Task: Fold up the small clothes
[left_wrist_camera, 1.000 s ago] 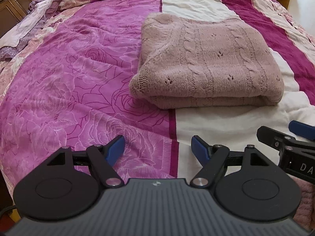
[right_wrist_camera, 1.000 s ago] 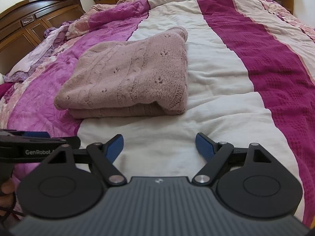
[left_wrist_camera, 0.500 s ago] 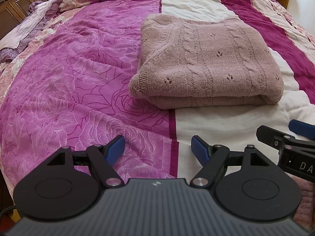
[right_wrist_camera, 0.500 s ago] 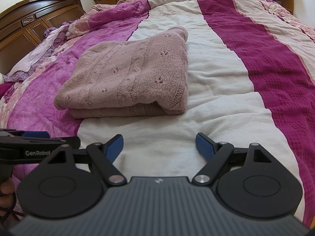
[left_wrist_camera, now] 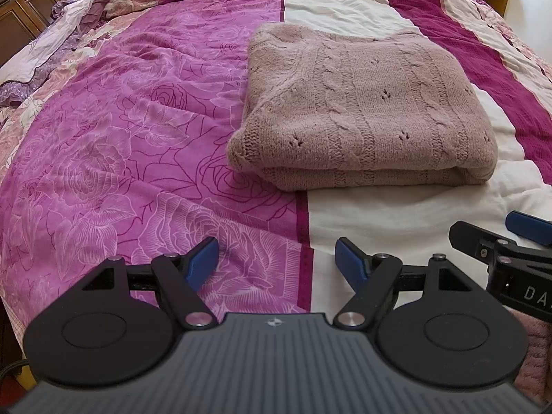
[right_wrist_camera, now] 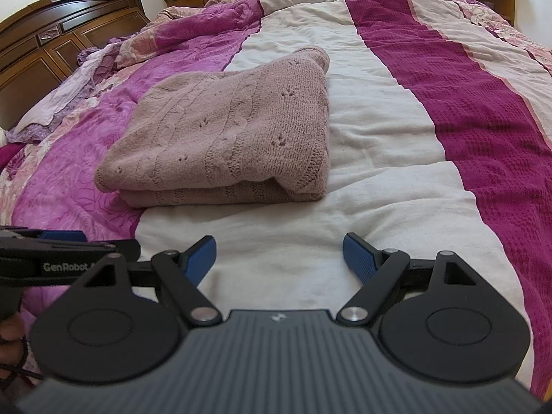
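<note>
Left wrist view: we held our left gripper (left_wrist_camera: 277,258) and right gripper (right_wrist_camera: 279,256) spread wide — empty, short of the folded sweater (left_wrist_camera: 362,107) on the bedspread (left_wrist_camera: 120,120).

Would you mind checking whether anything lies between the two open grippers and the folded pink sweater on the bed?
Nothing visible does. Between the left gripper and the sweater there is only bare bedspread; the same holds ahead of the right gripper. Both grippers are open, empty and short of the sweater.
</note>
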